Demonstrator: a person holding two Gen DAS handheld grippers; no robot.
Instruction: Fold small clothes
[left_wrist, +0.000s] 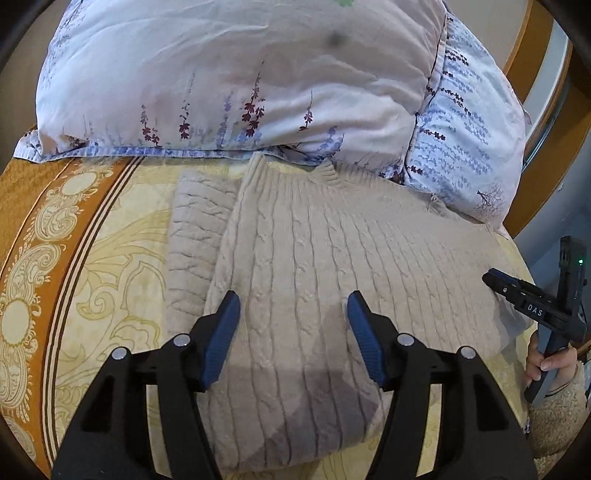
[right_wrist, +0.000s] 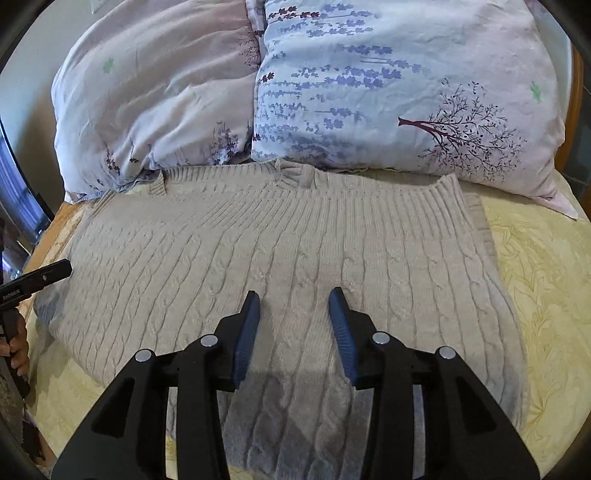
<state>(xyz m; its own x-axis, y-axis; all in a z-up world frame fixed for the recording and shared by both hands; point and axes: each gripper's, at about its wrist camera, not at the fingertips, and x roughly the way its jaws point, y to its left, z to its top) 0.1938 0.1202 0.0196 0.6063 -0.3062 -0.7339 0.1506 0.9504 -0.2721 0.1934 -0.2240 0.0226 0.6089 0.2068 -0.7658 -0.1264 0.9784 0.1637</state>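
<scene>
A beige cable-knit sweater (left_wrist: 332, 240) lies flat on the bed with its ribbed edge toward the pillows, and a folded layer sticks out along its left side. My left gripper (left_wrist: 293, 297) hovers over the sweater's near half, open, with nothing between its blue pads. In the right wrist view the sweater (right_wrist: 258, 240) fills the middle, and my right gripper (right_wrist: 293, 295) stands open above it, its jaws narrower than the left's and holding nothing. A hand (left_wrist: 546, 362) holds the right tool at the sweater's right edge.
Two floral pillows (left_wrist: 229, 74) (right_wrist: 406, 92) lie against the sweater's far edge. The bedspread (left_wrist: 110, 240) is yellow with an orange patterned border on the left. A wooden bed frame (left_wrist: 532, 48) curves behind the pillows.
</scene>
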